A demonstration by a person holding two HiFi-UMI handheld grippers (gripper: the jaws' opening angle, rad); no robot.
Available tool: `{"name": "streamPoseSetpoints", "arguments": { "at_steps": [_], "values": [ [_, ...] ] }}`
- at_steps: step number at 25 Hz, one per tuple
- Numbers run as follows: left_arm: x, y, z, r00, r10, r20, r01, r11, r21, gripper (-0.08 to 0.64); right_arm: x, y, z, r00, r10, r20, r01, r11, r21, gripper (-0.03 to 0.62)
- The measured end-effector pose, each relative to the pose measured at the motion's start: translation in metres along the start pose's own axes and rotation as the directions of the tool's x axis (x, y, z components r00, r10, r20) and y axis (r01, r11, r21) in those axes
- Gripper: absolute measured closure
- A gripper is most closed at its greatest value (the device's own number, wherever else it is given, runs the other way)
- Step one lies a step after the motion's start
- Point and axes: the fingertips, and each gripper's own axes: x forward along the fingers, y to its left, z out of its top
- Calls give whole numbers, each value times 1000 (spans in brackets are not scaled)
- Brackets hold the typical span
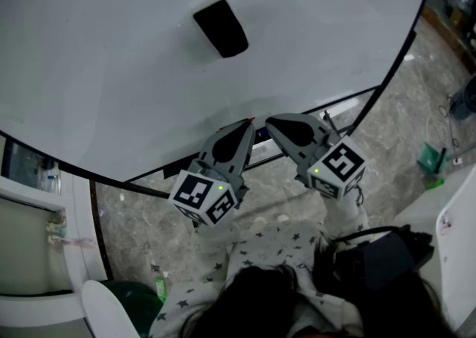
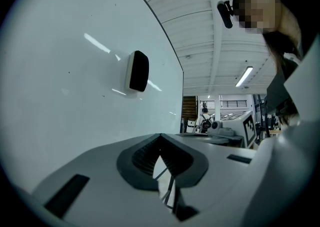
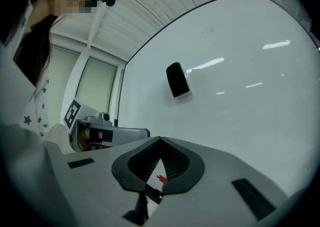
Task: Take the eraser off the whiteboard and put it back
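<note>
Your left gripper (image 1: 248,123), right gripper (image 1: 271,122): jaws closed, empty, by whiteboard (image 1: 111,68) bottom edge | eraser (image 1: 220,27) mid-board | marble floor (image 1: 297,195)

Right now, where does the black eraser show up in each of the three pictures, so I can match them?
Head view: the eraser is at upper middle, stuck on the whiteboard.
Left gripper view: the eraser is left of centre, a little above the middle.
Right gripper view: the eraser is just right of centre, a little above the middle.
Shared landmark: the whiteboard's dark curved edge.
</note>
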Motion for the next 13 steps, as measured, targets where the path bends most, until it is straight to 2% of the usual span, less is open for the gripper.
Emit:
{"name": "streamPoseSetpoints", "arguments": {
  "at_steps": [7, 13],
  "values": [
    [-8, 5, 1, 1000, 7, 2, -7, 1000, 0, 558, 8, 9, 1, 1000, 23, 11, -23, 1000, 0, 584],
    [4, -8, 0, 1000, 10, 0, -10, 1000, -2, 560, -5, -1, -1, 1000, 28, -4, -28, 1000, 14, 584]
  ]
}}
